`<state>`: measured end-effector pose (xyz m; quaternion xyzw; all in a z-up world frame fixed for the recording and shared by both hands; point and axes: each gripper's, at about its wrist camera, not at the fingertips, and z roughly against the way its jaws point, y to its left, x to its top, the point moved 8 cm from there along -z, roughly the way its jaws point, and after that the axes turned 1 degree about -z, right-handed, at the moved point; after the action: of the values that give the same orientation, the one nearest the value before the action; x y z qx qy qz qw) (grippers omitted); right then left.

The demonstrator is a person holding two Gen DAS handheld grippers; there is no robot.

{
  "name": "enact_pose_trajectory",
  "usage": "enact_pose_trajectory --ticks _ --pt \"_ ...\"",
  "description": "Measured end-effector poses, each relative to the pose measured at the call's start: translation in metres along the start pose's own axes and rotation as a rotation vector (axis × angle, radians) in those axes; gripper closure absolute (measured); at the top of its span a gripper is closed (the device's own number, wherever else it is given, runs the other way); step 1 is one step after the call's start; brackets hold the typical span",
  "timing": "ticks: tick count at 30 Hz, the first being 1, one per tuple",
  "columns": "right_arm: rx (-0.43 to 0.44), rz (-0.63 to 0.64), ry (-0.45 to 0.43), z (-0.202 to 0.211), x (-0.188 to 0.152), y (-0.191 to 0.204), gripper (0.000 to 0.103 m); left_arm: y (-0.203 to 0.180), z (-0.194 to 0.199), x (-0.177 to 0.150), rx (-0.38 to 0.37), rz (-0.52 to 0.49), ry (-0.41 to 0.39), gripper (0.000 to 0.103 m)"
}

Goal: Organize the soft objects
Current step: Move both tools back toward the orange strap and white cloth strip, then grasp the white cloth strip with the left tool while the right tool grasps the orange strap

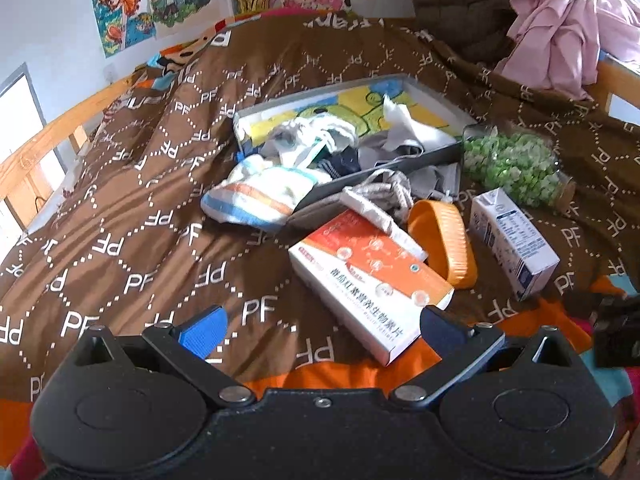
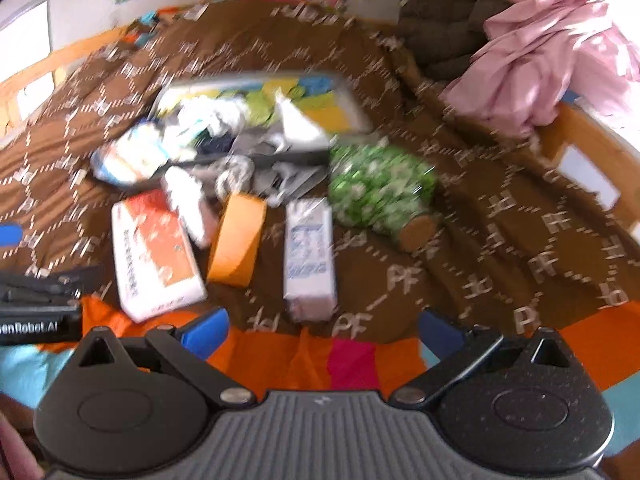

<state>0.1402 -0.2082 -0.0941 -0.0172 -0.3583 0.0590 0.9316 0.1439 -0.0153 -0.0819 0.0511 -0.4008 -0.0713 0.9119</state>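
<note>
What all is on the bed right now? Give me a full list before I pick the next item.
box tray: 1, grey with cartoon lining, mid-bed, holding cloths
striped sock: 1, white with blue and orange bands, draped over the tray's near-left edge
grey rope: 1, knotted, just in front of the tray
medicine box: 1, orange and white, nearest the left hand-held gripper
orange brush: 1, right of the medicine box
milk carton: 1, white and blue, lying down, right of the brush
jar of green beads: 1, on its side, cork stopper
pink cloth: 1, far right
brown blanket: 1, covering the bed
left hand-held gripper: open, empty
right hand-held gripper: open, empty
</note>
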Motion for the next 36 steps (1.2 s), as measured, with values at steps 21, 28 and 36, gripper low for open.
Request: enact_pose_trajectory --ticks 21,28,36 --pt "-0.057 0.702 -0.190 -0.044 0.011 0.056 0.000 -0.001 -0.038 0.038 -0.100 -0.045 0.029 0.001" --pt "0.013 0.749 -0.307 -0.056 0.029 0.059 0.001 -0.007 -0.072 0.062 -0.191 -0.082 -0.025 0.001" --pt "0.086 0.897 -0.267 -0.080 0.017 0.078 0.006 0.002 -0.123 0.079 -0.281 0.036 0.014 0.003"
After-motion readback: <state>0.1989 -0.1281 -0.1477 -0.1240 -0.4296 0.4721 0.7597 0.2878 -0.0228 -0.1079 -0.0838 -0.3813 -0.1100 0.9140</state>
